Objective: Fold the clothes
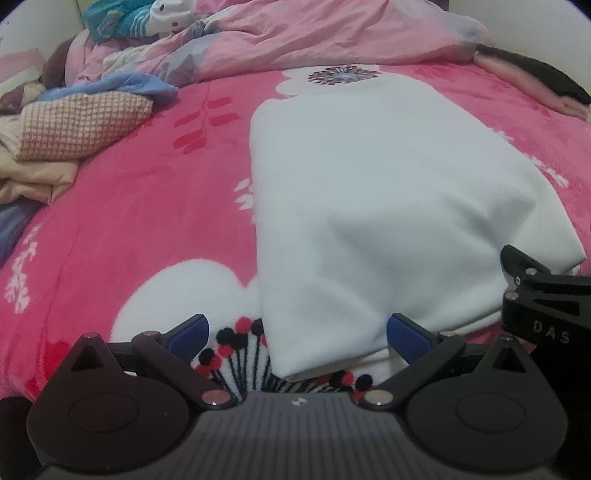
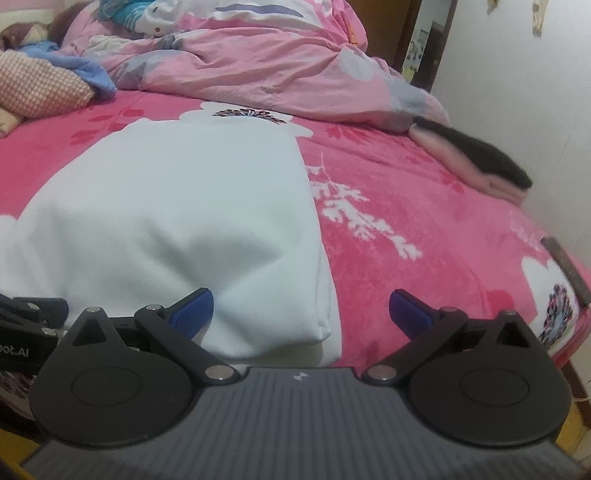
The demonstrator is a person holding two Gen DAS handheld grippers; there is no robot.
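A folded white garment (image 1: 380, 206) lies flat on the pink floral bedspread (image 1: 140, 206). My left gripper (image 1: 297, 338) is open, its blue pads either side of the garment's near left corner, which lies between the jaws. My right gripper (image 2: 301, 315) is open around the garment's near right corner (image 2: 280, 314); the left pad touches the cloth, the right pad is over the bedspread (image 2: 424, 206). The garment also shows in the right wrist view (image 2: 177, 199). The right gripper shows at the right edge of the left wrist view (image 1: 543, 299).
A heap of clothes with a checked piece (image 1: 81, 125) and a blue piece (image 1: 133, 85) lies at the far left. A crumpled pink duvet (image 1: 314, 33) fills the back. A black-and-pink folded item (image 2: 480, 162) lies at the right, near the wall (image 2: 517, 74).
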